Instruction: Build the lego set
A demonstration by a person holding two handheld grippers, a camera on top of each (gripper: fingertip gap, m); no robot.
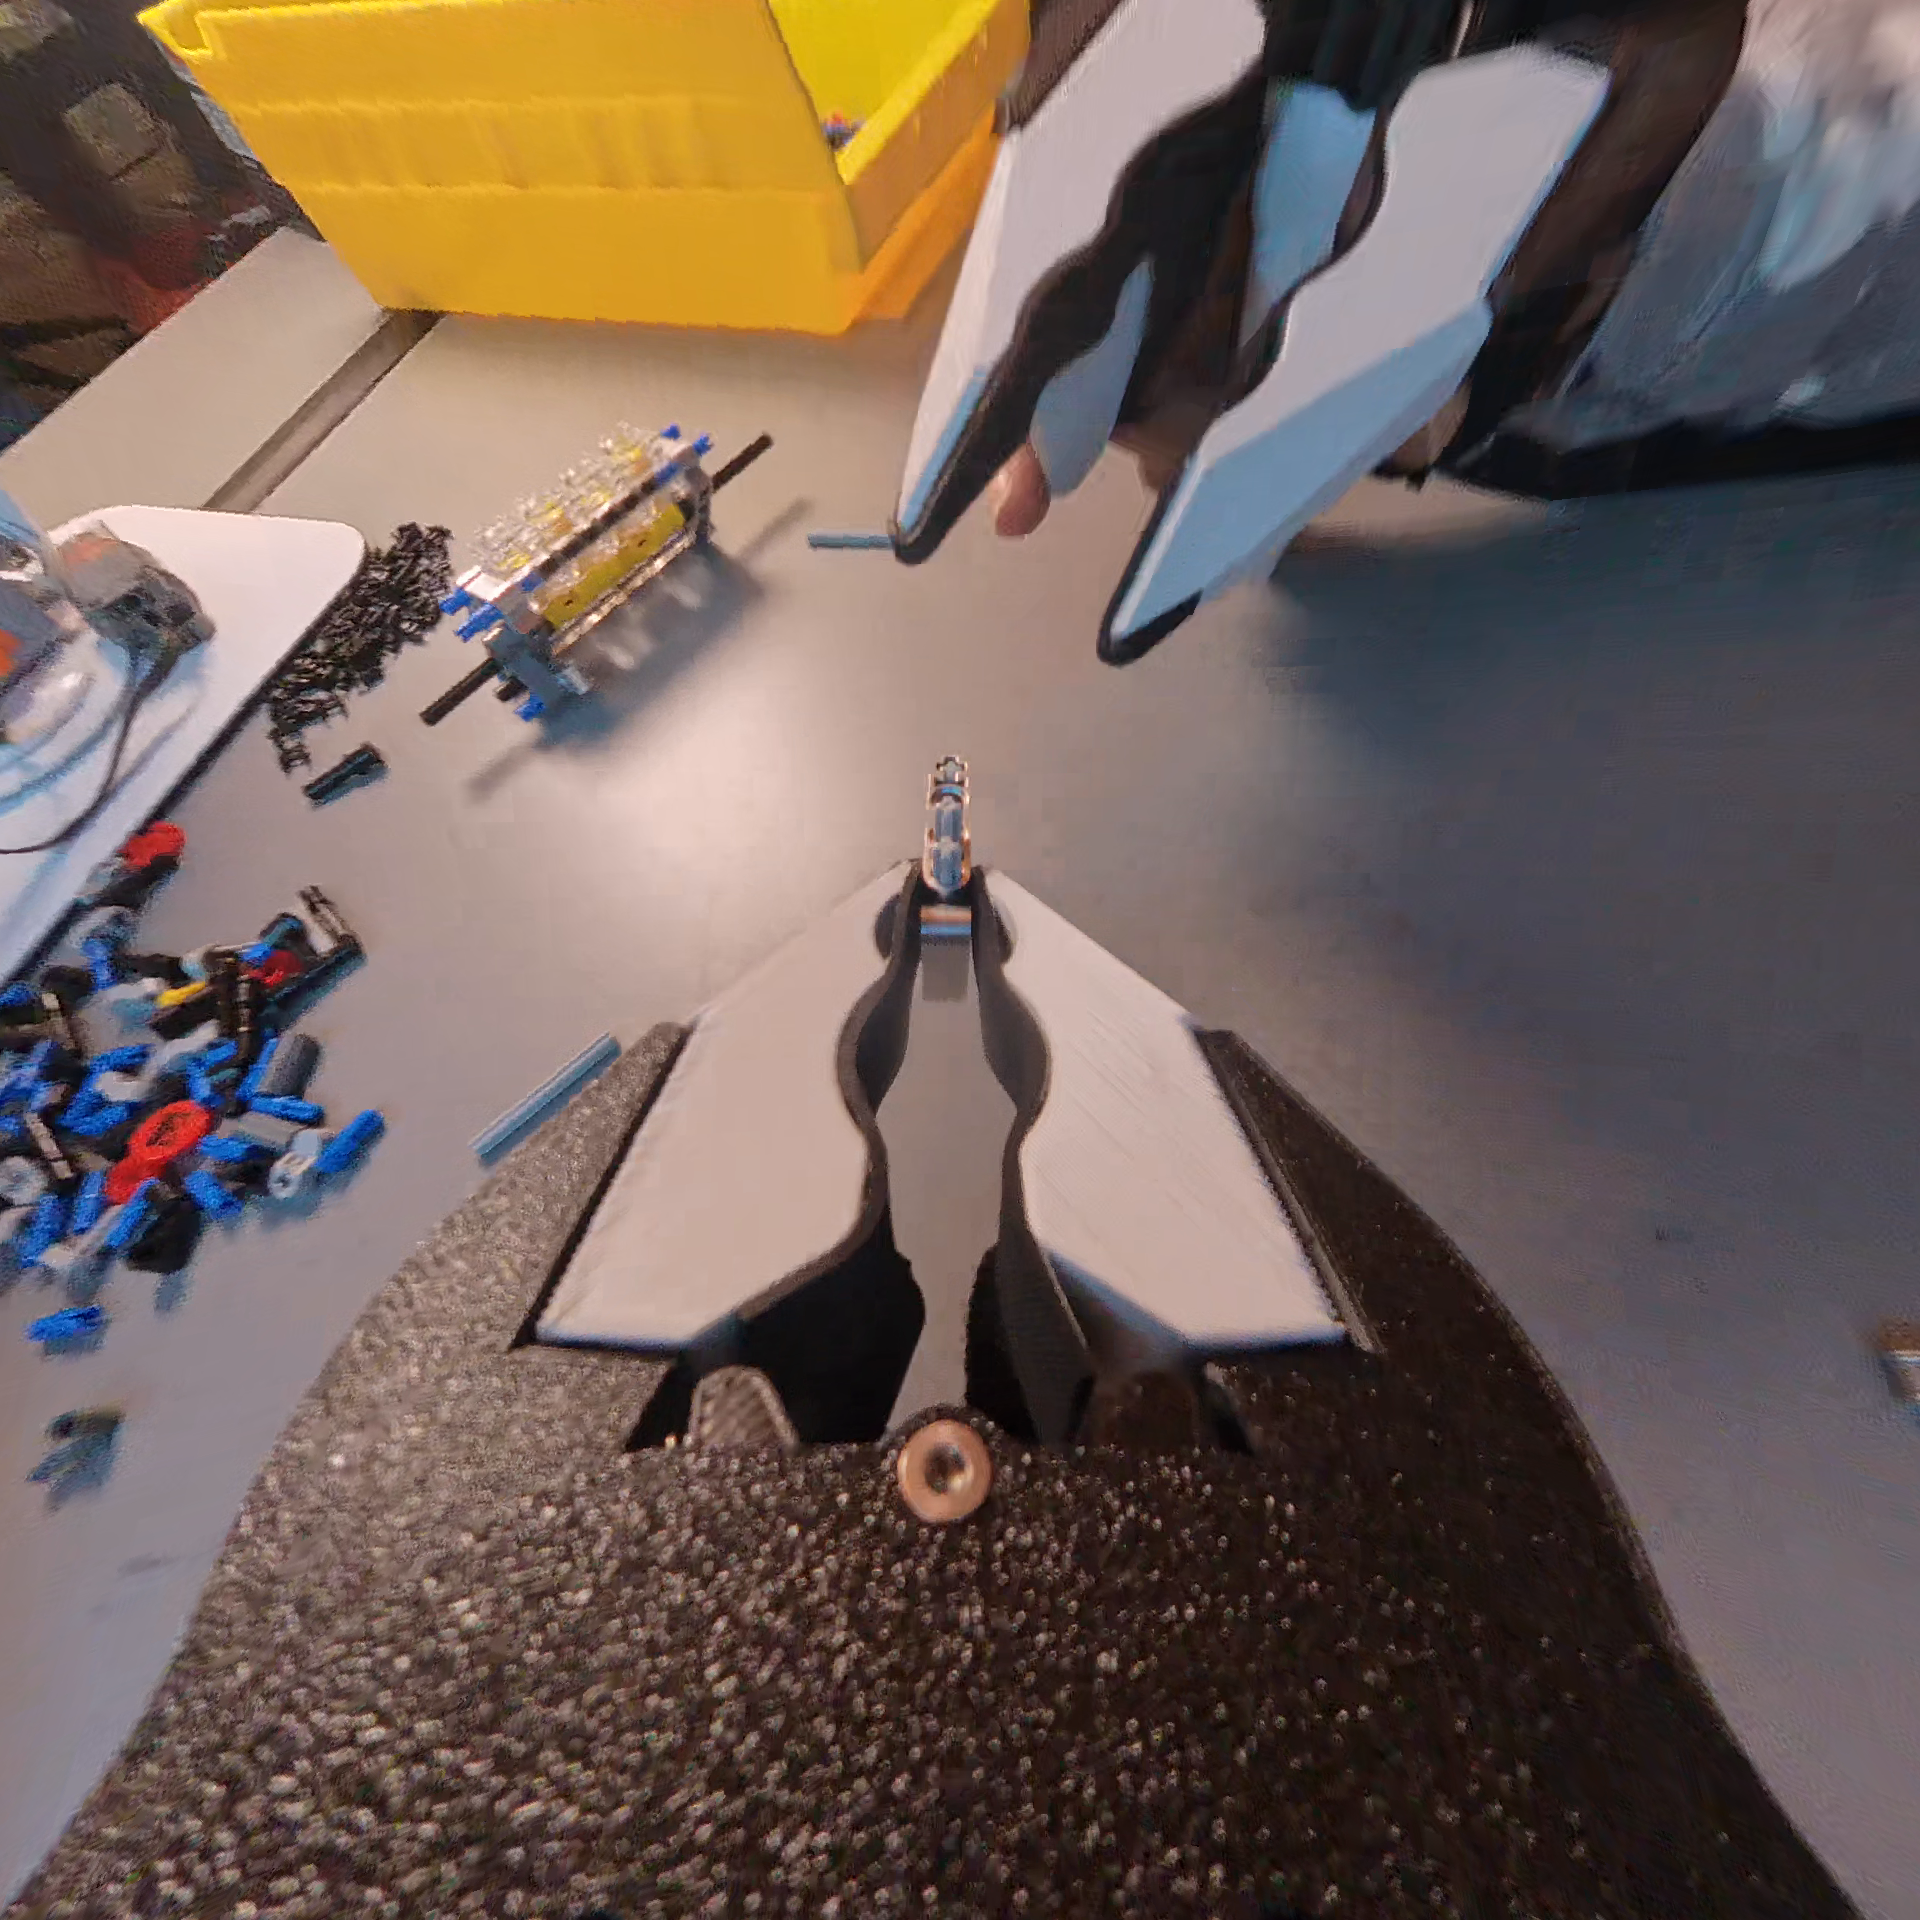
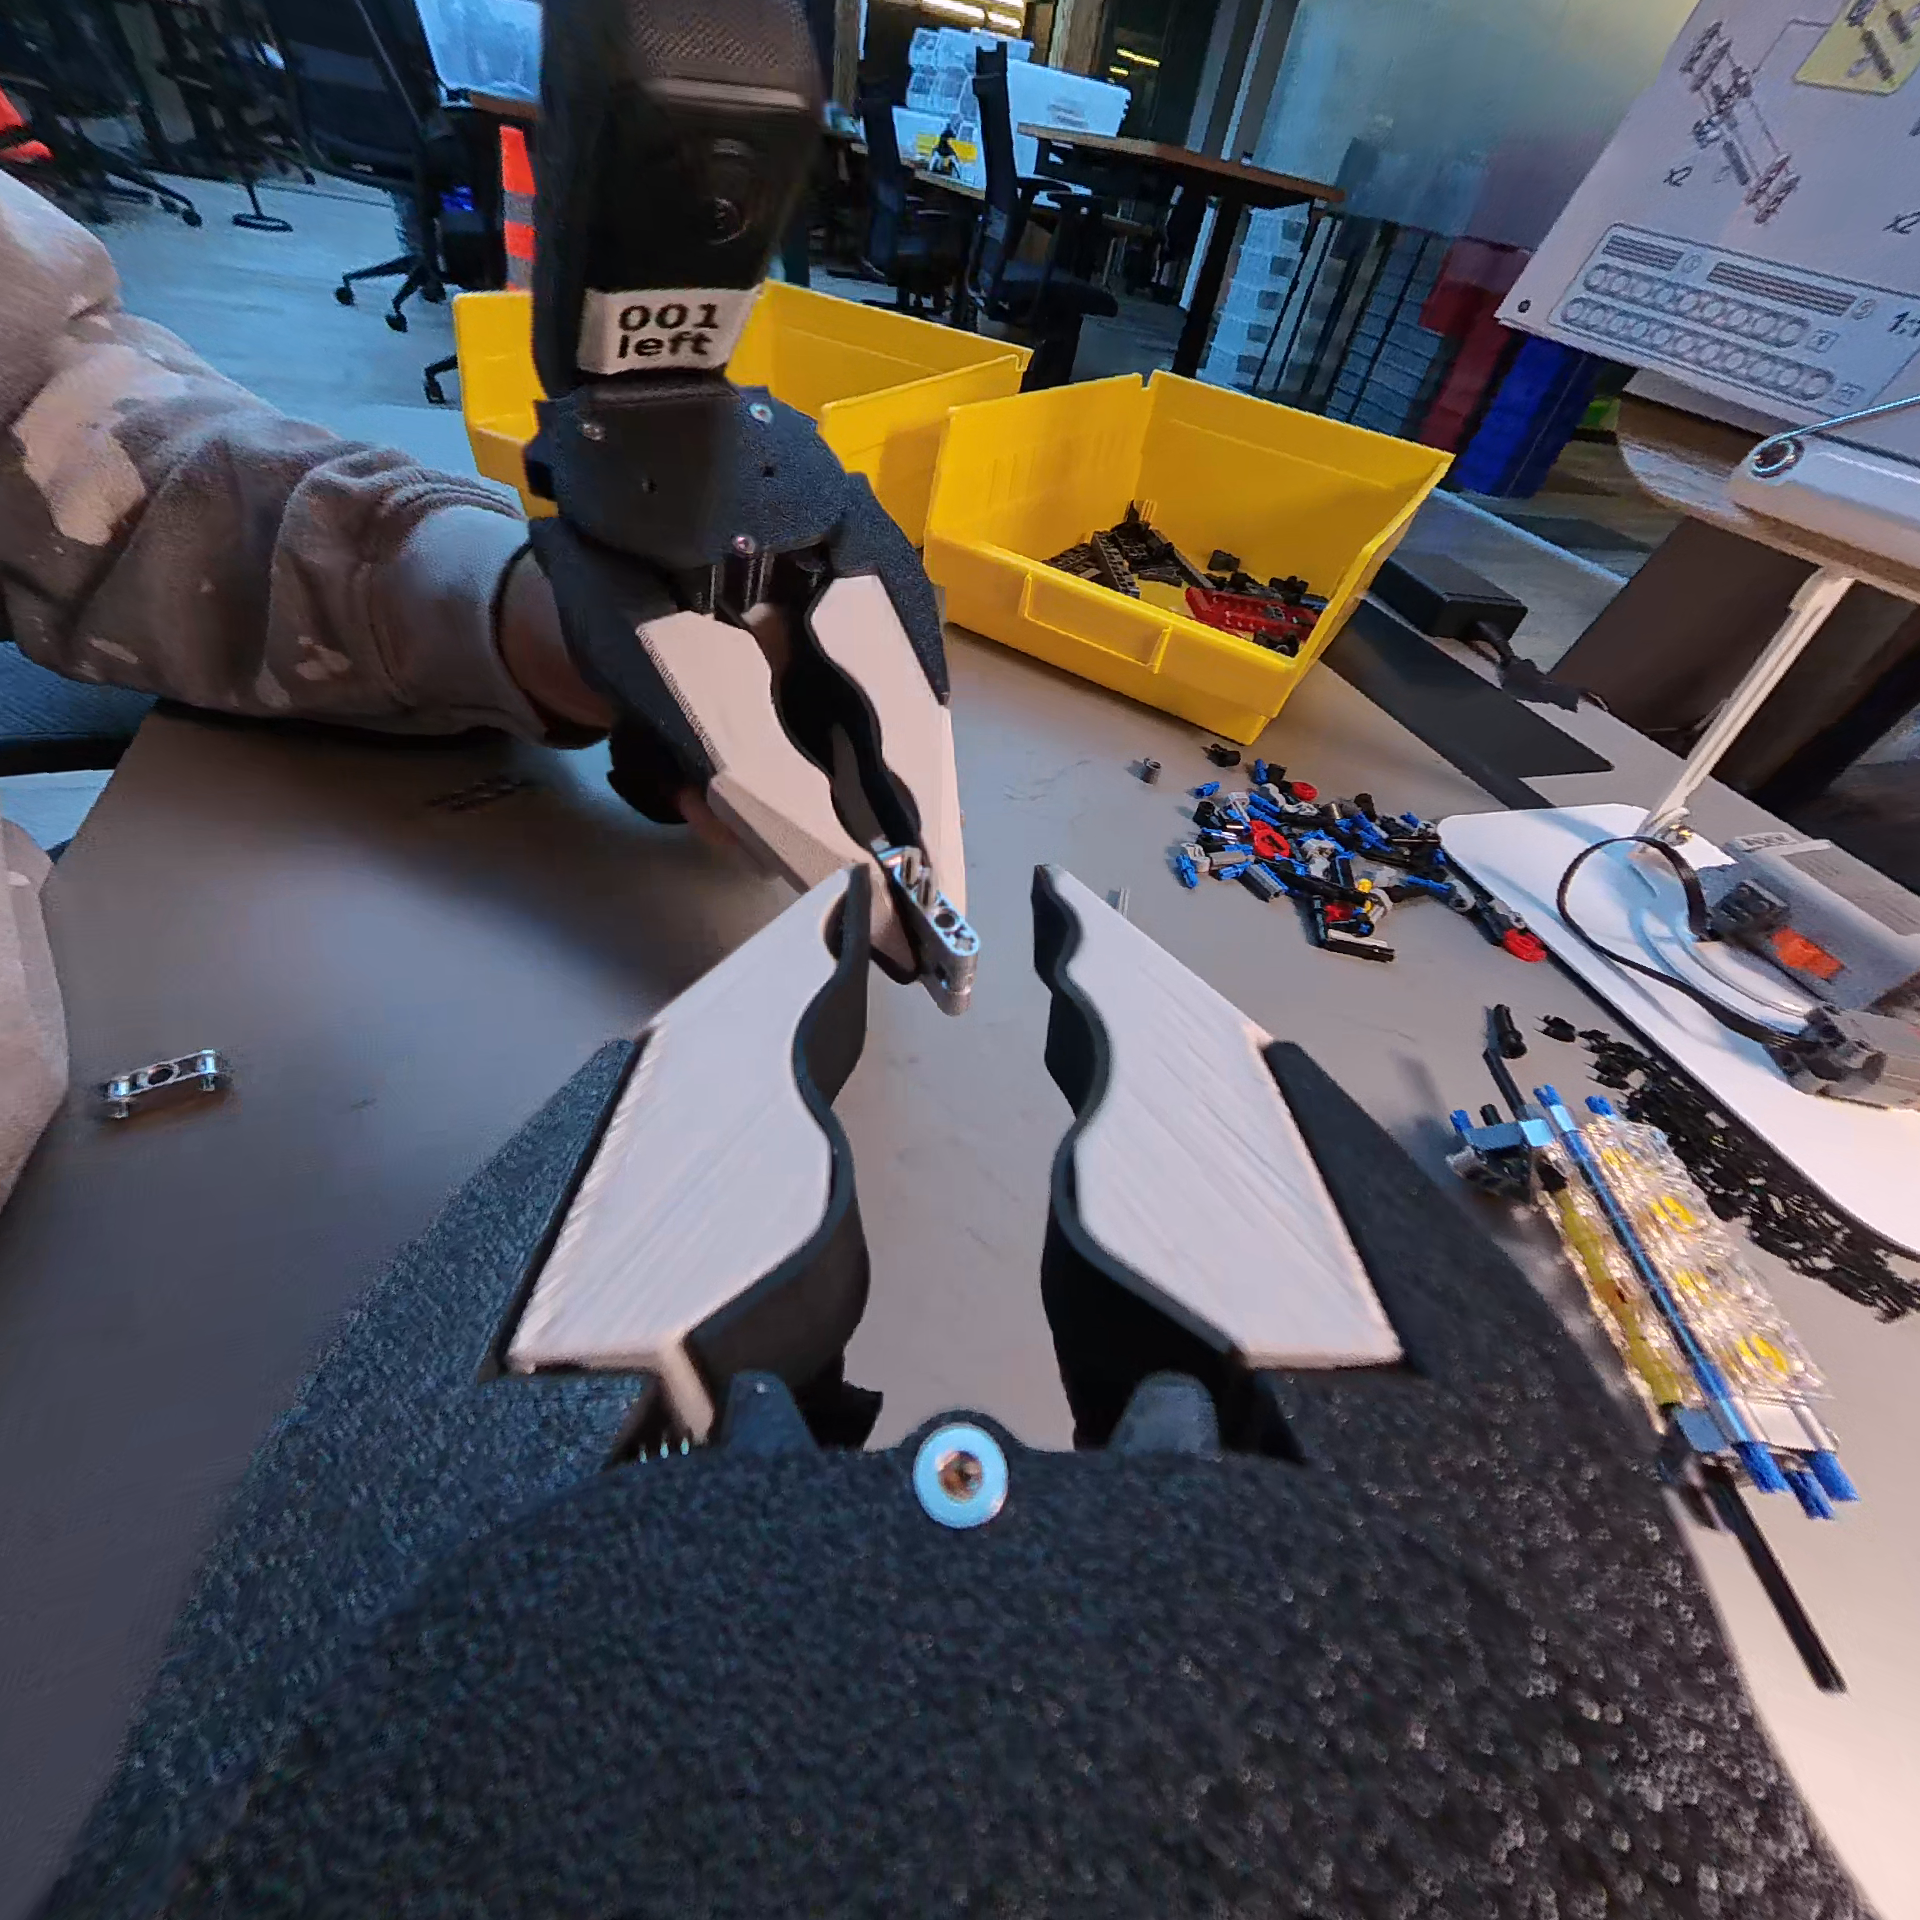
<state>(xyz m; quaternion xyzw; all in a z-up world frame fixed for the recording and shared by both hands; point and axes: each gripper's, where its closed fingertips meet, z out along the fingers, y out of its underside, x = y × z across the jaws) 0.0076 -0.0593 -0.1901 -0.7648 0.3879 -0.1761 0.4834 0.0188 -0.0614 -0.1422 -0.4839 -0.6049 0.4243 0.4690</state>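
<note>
Over the grey table [image 1: 1351, 935], my left gripper [image 1: 948, 883] pinches a short grey beam with holes [image 2: 928, 914] at its fingertips, lifted clear of the surface. My right gripper [image 2: 948, 883] stands with its fingers spread and nothing between them, its tips just beside that beam. A second small grey piece [image 2: 163, 1081] lies apart on the table, near my sleeve. To one side sit a loose pile of blue, black and red parts [image 2: 1340, 852], a part-built clear and yellow assembly [image 1: 592, 566], and a yellow bin [image 2: 1174, 540].
</note>
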